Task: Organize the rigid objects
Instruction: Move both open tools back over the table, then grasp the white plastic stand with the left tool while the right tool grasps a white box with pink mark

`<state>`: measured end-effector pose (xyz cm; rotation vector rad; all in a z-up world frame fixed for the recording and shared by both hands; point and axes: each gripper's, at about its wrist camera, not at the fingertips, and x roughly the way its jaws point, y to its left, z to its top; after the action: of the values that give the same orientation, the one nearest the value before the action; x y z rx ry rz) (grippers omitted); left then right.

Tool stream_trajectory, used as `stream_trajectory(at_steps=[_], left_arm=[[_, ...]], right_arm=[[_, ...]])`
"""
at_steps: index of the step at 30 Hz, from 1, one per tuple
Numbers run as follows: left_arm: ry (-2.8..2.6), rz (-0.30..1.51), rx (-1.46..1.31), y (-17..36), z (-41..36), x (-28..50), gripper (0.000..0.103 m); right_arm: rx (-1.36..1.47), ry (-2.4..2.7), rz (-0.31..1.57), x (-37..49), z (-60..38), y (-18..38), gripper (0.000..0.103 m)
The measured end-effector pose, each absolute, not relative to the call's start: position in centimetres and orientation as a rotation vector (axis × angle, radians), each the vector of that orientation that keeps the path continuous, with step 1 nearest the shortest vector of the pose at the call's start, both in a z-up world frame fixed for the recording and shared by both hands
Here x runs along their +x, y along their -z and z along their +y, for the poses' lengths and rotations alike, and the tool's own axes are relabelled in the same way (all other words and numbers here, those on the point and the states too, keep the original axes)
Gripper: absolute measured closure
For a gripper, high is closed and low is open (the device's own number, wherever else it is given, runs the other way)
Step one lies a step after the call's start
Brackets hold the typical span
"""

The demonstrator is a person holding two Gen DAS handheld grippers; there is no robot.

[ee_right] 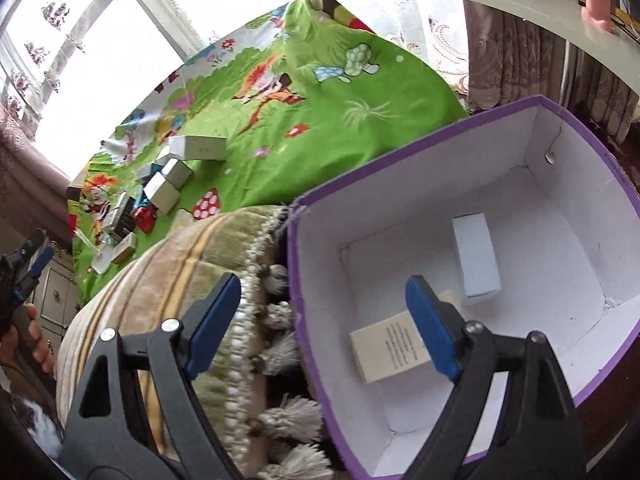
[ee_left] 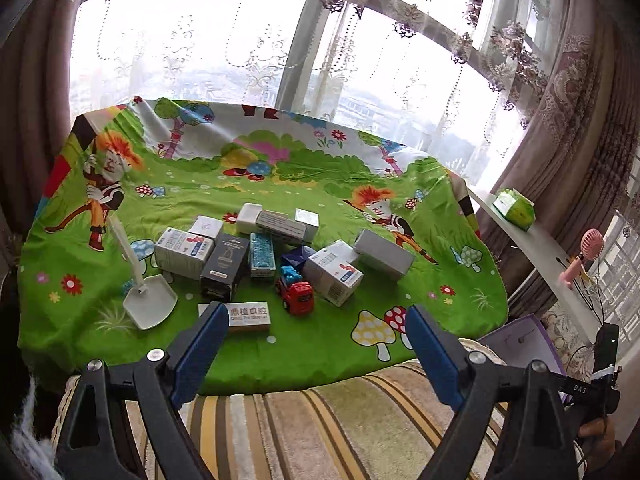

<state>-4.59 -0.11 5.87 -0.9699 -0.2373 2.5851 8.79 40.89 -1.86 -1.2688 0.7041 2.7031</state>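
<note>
Green cartoon-print cloth [ee_left: 280, 344] covers the table, mushrooms and figures printed on it. A striped, tasselled cushion [ee_left: 320, 420] lies at the cloth's near edge.

Purple storage box [ee_right: 420, 148] with a white inside stands just beside the cushion, its top open. Two small cartons lie on its floor: a pale blue carton [ee_right: 476, 260] toward the far wall and a cream carton [ee_right: 390, 350] with printed text nearer the camera, the two apart.

A cluster of small boxes sits on the middle of the cloth. Among them: a grey box [ee_left: 384, 254] on the right, a white milk-style carton [ee_left: 334, 276] beside it, a black box [ee_left: 224, 266], and a labelled flat box [ee_left: 248, 316] nearest the front. A white toy shovel [ee_left: 150, 300] lies left of the cluster. A red toy truck [ee_left: 295, 290] stands in front of the boxes, touching none that I can make out.

Left gripper [ee_left: 312, 344] hangs over the cloth's near edge, jaws spread wide, nothing between them. Right gripper [ee_right: 324, 328] is above the purple box's near corner, jaws wide and empty; one finger over the cushion fringe, the other over the box interior.
</note>
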Motion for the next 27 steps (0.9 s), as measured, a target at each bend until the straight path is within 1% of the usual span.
stream_trajectory(at_steps=[1,4,5,6,8,9,11,12,13,17,18,20,22,24,25,27], left_arm=[[-2.597,-0.268,-0.98,-5.6,-1.4,-4.7,0.012],[-2.624,-0.352,-1.001,-5.3,-4.2,-4.8,0.012],[-2.628,-0.355,-0.999,-5.5,-4.6,-4.9,0.012],[-2.639,-0.342,-0.985,-5.9,-5.0,-4.8,0.012],[-2.65,-0.319,-0.95,-6.7,-5.3,-4.8,0.012],[-2.647,-0.318,-0.933,-7.0,-5.3,-4.9,0.012],[-2.639,-0.311,-0.917,-7.0,-5.1,-5.6,0.012],[-2.638,-0.297,-0.926,-6.9,-4.6,-6.1,0.012],[-2.638,-0.285,-0.944,-6.6,-4.4,-6.6,0.012],[-2.645,-0.317,-1.01,-5.8,-4.7,-8.3,0.012],[-2.661,-0.322,-1.033,-5.7,-4.9,-8.6,0.012],[-2.674,-0.347,-1.078,-5.4,-5.7,-9.1,0.012],[-2.701,-0.35,-1.153,-5.1,-6.6,-9.6,0.012],[-2.663,-0.418,-1.254,-4.4,-8.0,-10.7,0.012],[-2.643,-0.455,-1.3,-4.1,-8.6,-11.4,0.012],[-2.638,-0.471,-1.358,-3.6,-9.6,-12.9,0.013]], right_arm=[[-1.271,-2.722,0.629,8.6,39.7,1.4,0.014],[-1.201,-2.703,0.529,8.3,37.1,0.9,0.014],[-1.183,-2.709,0.459,7.9,35.6,1.1,0.014],[-1.162,-2.725,0.367,7.9,34.1,1.2,0.014],[-1.027,-2.752,0.143,8.6,31.8,1.3,0.014],[-0.981,-2.751,0.109,8.8,31.6,1.5,0.014],[-1.005,-2.732,0.17,8.6,32.5,1.7,0.011],[-1.018,-2.717,0.162,8.4,32.7,1.7,0.011],[-1.023,-2.7,0.128,8.3,32.7,1.5,0.01],[-0.969,-2.657,-0.136,7.9,32.3,-1.6,0.01],[-0.94,-2.647,-0.152,7.8,32.4,-2.8,0.01],[-0.935,-2.681,-0.105,6.9,32.9,-5.2,0.01],[-0.983,-2.733,0.018,5.2,33.2,-7.3,0.009],[-1.024,-2.828,0.127,3.0,32.4,-9.0,0.007],[-1.039,-2.862,0.132,1.7,31.7,-9.5,0.006],[-1.074,-2.892,0.115,-1.3,29.7,-9.8,0.006]])
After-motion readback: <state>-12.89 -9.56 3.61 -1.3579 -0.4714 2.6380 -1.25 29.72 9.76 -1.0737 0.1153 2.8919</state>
